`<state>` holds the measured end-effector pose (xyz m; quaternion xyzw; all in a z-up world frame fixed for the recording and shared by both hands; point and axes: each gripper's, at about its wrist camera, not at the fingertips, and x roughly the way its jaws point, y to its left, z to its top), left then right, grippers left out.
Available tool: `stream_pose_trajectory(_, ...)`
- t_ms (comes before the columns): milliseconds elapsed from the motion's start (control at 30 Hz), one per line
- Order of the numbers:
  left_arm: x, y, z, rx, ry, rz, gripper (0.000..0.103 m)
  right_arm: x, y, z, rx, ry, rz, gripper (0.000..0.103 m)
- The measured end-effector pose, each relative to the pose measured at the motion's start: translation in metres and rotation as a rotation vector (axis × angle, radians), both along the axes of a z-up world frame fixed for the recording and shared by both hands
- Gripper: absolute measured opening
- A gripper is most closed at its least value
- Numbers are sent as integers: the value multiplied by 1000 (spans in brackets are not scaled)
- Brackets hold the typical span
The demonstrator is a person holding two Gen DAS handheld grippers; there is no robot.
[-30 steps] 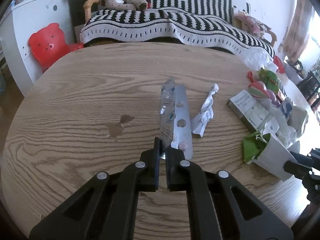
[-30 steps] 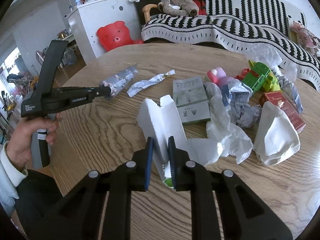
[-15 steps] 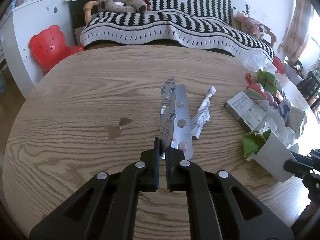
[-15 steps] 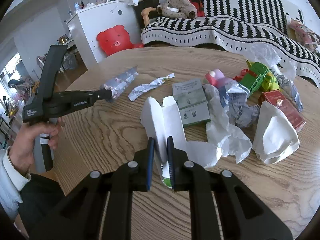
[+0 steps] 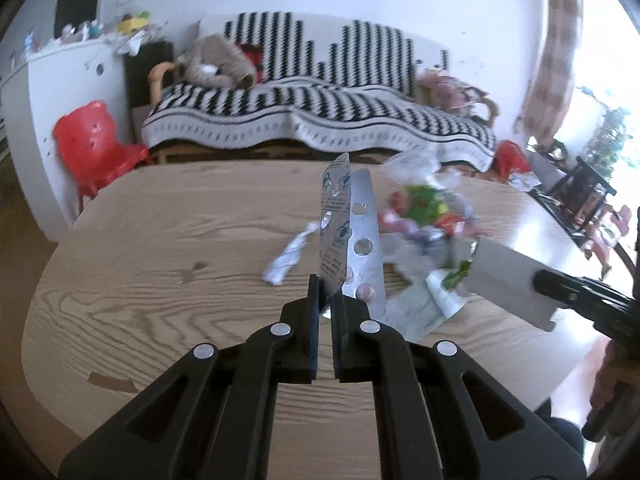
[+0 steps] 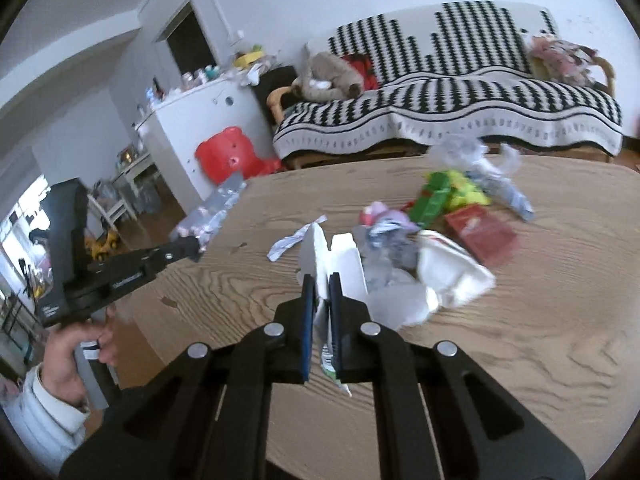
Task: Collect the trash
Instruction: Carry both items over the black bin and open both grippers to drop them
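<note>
Left wrist: blister pack point(image 5: 352, 240) clamped upright in left hand-held gripper point(image 5: 326, 300).

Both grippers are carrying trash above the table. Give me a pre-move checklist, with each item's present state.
1. Left gripper shut on the blister pack: ok.
2. Right gripper shut on the white carton: ok.
3. Both pieces lifted off the wooden table: ok.
4. Bin or bag to drop them into in view: not ok, none seen.
5. Twisted wrapper and remaining trash pile left on the table: not ok.
</note>
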<state>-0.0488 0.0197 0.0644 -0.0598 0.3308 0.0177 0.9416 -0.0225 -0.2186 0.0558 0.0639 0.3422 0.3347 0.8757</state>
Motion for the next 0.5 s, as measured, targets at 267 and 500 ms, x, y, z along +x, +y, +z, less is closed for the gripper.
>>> stream_pose_trajectory(267,-7,-76,20,66,-4,-144,4,-18,-93,3,21,0,-182,8)
stream_pose_trajectory(500,-23,-180,13,78,26,-386,4,-77,-197,19,11,-30,-363,8)
